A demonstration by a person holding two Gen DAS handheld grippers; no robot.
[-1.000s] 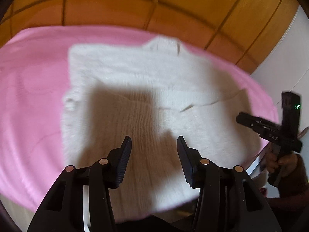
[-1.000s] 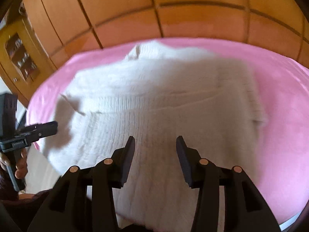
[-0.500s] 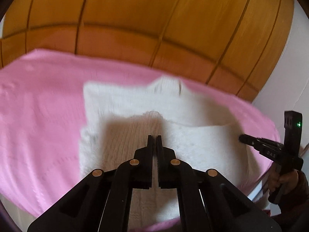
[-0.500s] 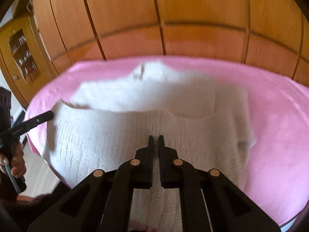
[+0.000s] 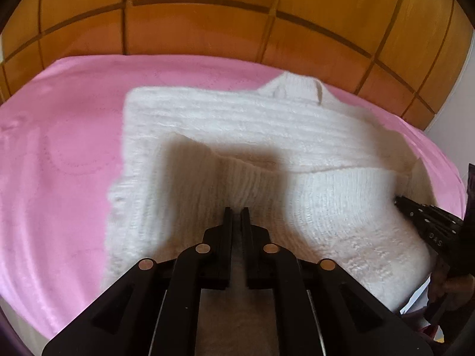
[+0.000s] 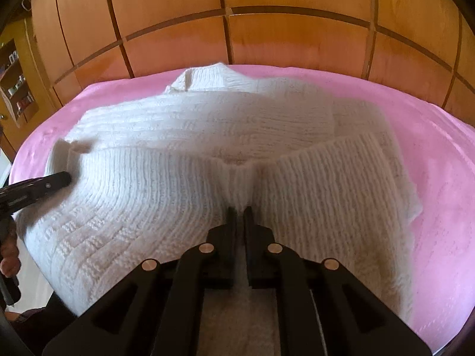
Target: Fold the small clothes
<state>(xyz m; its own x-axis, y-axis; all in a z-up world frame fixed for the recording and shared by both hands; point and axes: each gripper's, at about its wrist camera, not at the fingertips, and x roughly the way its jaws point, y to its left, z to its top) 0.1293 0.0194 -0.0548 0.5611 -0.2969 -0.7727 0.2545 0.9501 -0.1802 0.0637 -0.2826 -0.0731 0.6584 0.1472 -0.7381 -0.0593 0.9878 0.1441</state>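
Sweater: a white, chunky ribbed-knit sweater (image 5: 237, 136) lies on a pink quilted bed cover (image 5: 65, 154), its collar toward the orange wood-panelled wall (image 5: 207, 23), its bottom hem raised off the cover.
Left gripper: the black left gripper (image 5: 236, 211) has its fingers (image 5: 228, 222) pinched on a bunched ridge of the hem, only a thin strip of knit between them; after that closing they have eased a touch.
Right gripper: the black right gripper (image 6: 240, 210) is clamped on its own pleat of the ribbed hem, fingers (image 6: 231, 222) nearly together.
Spacing: each gripper shows at the edge of the other's view, so the 2 pinches sit well apart along the hem.
Step in hand: apparently the bottom-to-top fold, with the hem lifted and curling toward the chest.
Next move: likely calls for both hands to carry the hem level toward the collar, keeping it taut between the 2 pinches, and to let go only once it lies flat on the upper body.
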